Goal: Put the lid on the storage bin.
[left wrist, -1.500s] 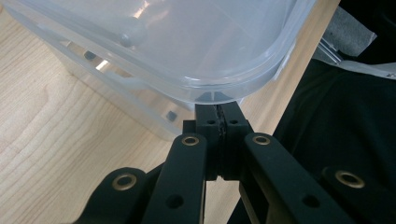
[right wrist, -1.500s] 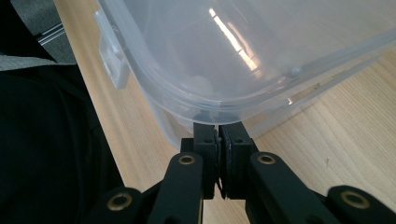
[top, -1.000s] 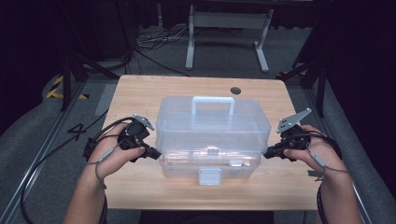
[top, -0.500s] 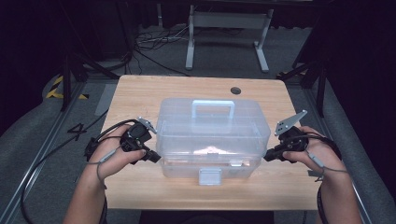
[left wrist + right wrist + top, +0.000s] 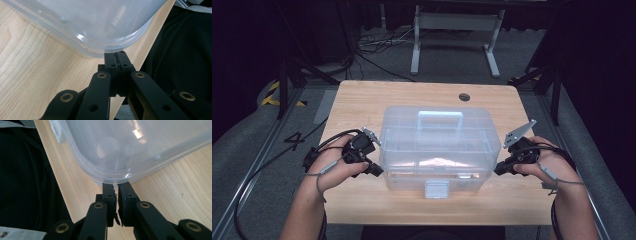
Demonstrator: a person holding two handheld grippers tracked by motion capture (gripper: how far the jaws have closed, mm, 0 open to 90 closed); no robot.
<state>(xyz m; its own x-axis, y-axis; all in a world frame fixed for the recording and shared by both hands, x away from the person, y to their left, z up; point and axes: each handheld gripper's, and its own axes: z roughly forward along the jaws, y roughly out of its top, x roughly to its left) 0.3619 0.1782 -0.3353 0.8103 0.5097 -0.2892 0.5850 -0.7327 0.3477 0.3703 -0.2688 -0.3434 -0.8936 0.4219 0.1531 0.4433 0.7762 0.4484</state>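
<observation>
We log one clear plastic box [image 5: 439, 147], lid on, centred on the wooden table [image 5: 362, 100]. Left gripper [image 5: 374, 170] and right gripper [image 5: 499, 170], jaws together, meet its near corners.

Clear box [image 5: 439, 145] between both tongs, seemingly touching

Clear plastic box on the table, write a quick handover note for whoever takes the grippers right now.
Left gripper: jaws shut, tips at the left near corner of the clear plastic box, under its rim; nothing clamped.
Right gripper: jaws nearly together with a thin gap, tips at the right near corner under the rim.
Box: mid-table, lid on, handle flat on top, front latch facing the person and apparently down.
Done: both grippers placed at the box's ends.
Left: probably lift or shift the box from both ends; the latch is untouched.
</observation>
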